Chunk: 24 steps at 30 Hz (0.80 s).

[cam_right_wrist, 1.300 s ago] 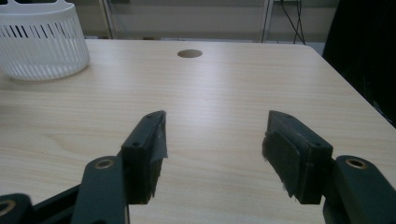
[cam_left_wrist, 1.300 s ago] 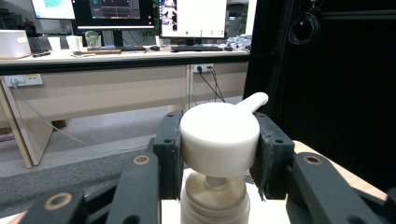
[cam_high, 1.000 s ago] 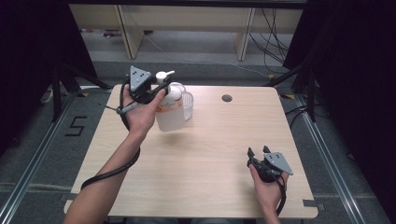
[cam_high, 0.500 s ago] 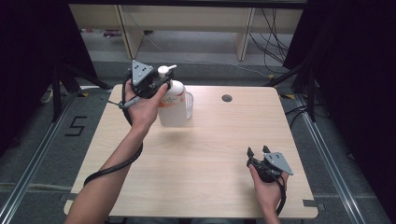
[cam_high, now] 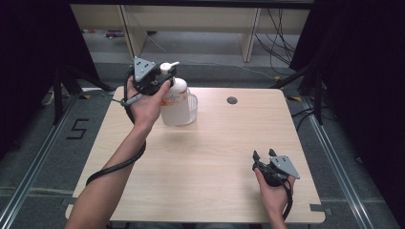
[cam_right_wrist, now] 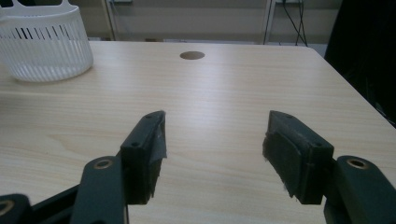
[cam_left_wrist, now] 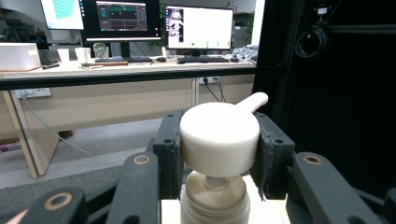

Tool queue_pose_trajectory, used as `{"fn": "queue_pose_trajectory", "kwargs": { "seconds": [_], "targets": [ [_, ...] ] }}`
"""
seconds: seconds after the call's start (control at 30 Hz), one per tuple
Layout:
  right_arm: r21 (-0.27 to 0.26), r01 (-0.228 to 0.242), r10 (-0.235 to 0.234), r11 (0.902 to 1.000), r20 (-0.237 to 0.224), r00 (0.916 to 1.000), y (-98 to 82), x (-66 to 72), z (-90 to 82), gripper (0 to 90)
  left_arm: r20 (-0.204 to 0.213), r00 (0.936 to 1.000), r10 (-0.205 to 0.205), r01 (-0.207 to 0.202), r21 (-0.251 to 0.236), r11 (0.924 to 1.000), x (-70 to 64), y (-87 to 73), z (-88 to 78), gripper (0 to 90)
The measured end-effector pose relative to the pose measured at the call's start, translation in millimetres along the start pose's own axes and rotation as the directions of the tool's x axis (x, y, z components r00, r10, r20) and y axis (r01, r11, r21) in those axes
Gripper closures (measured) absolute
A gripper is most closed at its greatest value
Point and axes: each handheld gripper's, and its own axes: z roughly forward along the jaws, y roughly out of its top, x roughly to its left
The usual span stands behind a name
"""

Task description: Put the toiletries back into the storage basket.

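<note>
While left gripper (cam_left_wrist: 219,154) clamps pump head (cam_left_wrist: 218,139), lower bottle (cam_high: 175,102) straight into basket (cam_high: 193,102); right gripper (cam_right_wrist: 212,156) agape, idle.

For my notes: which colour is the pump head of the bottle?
White; the pump head shows best in the left gripper view.

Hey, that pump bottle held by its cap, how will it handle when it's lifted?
The pump bottle probably hangs steady: the left gripper clamps its wide round cap. The thin stem under the cap may give. It looks tall, so likely tippy when set down.
</note>
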Motion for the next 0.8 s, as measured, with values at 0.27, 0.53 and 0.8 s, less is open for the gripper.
{"fn": "queue_pose_trajectory", "kwargs": {
  "seconds": [0.27,0.53,0.8],
  "targets": [
    [0.018,-0.038,0.038,0.9991,0.006,0.9993,-0.5,2.9,-0.7,39.2,-0.006,1.0,0.003,-0.004,-0.007,1.0,1.2,4.5,3.8,59.0],
    [0.013,0.0,0.001,0.9999,-0.007,1.0,-1.8,1.6,2.0,39.2,-0.012,0.9999,0.009,-0.009,-0.008,0.9999,2.7,8.6,7.2,59.0],
    [0.012,0.008,-0.008,0.9999,-0.001,1.0,-1.8,2.1,2.2,39.3,-0.014,0.9999,0.001,-0.002,-0.016,0.9999,4.7,12.8,9.4,59.0]
  ]
}}
